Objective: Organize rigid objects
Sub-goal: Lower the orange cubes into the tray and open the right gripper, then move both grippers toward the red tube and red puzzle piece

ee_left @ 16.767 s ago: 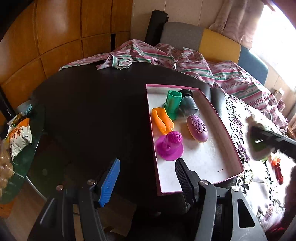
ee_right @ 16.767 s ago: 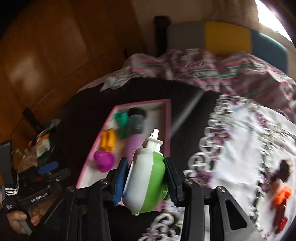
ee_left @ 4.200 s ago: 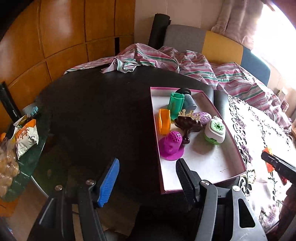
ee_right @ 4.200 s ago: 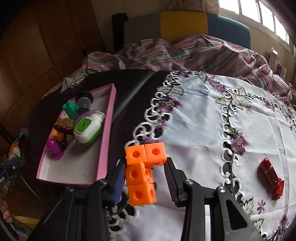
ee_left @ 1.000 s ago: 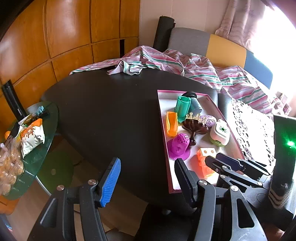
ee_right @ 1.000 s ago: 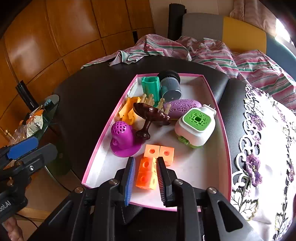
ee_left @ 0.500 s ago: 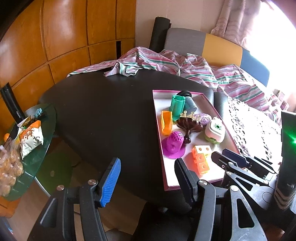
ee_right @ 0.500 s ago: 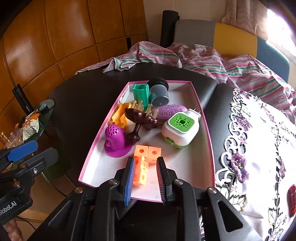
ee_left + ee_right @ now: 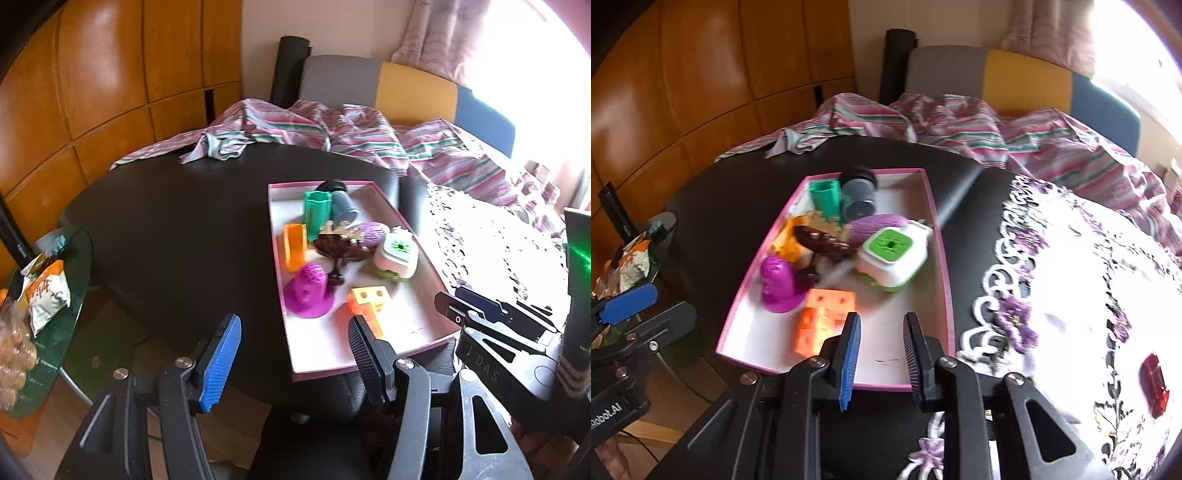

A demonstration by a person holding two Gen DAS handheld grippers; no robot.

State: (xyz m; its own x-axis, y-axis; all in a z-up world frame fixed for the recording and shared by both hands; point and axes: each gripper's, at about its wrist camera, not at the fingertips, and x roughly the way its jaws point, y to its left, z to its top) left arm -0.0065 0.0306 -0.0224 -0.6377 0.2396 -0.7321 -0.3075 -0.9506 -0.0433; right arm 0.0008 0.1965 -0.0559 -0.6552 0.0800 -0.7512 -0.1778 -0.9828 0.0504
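Right gripper (image 9: 880, 356) parted, nothing between its blue-padded fingers (image 9: 849, 354), poised over the near rim of the shallow pink-edged white tray (image 9: 934, 236). Just beyond the left finger, lying on the tray floor: orange interlocking plastic cube block (image 9: 822, 319), apart from the pads. Past it, a magenta perforated plastic dome (image 9: 777, 280), a dark brown stemmed dish (image 9: 822, 240) tipped over pale pegs, a white-and-green square plug-in device (image 9: 892, 256), a purple oval soap-like piece (image 9: 877, 225), a teal plastic holder (image 9: 825, 199) and a grey cylinder with black cap (image 9: 858, 197) at the far end. To the right, on a white lace cloth with purple flowers (image 9: 1071, 277), a red translucent toy (image 9: 1154, 382), well apart from the tray.

Left gripper (image 9: 291, 350) wide open and empty, held off the near edge of the black round counter (image 9: 177, 229), left of the tray (image 9: 280, 295); cube block (image 9: 369, 306) partly hidden behind its right finger. Striped pink cloth (image 9: 295, 129) heaped at the counter's far side; snack bags (image 9: 44, 291) on a green glass side table at left.
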